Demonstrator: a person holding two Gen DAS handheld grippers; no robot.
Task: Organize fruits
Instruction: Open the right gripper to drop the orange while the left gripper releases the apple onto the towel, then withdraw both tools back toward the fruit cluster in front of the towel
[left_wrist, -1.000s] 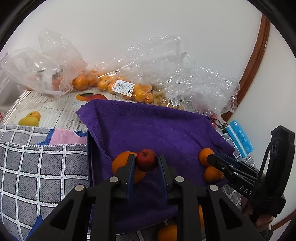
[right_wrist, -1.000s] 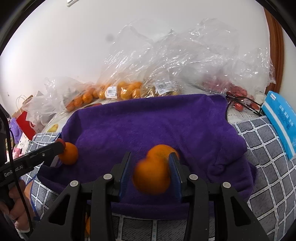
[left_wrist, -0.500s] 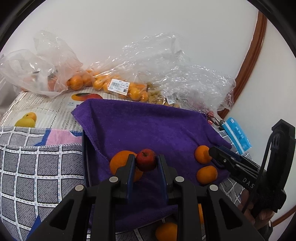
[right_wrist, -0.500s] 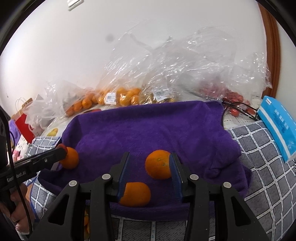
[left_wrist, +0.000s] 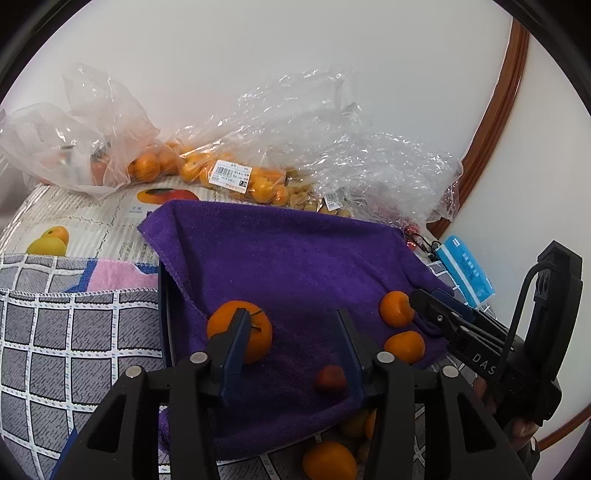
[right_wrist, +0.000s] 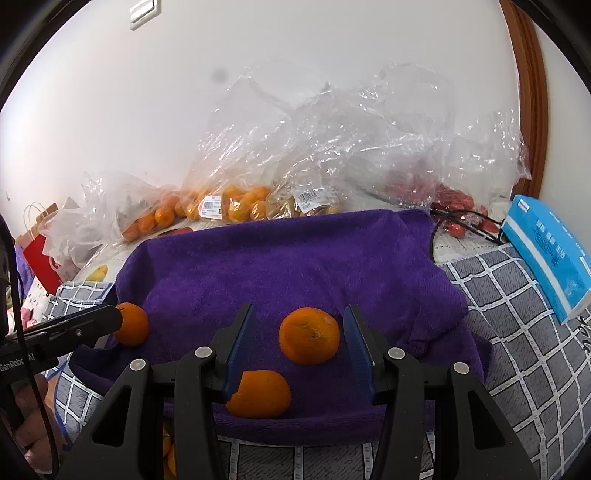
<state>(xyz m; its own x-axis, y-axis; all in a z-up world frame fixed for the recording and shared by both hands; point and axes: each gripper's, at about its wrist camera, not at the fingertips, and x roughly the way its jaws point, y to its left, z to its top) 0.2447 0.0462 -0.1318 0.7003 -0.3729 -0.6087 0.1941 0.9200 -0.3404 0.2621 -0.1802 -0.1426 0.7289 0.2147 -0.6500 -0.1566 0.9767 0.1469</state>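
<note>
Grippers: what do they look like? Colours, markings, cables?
Both alike: black plastic frames with silver screws and blue-padded jaws. The left gripper reads "GenRobo.. AI" on its side, the right gripper "DAS..". A black cable loops along each body.

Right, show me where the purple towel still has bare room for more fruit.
The purple terry towel is bare across its middle and back, from the two mandarins near its front edge up to the clear plastic fruit bags behind. The front is crowded: a large orange at left, a small red fruit and both open grippers.
</note>
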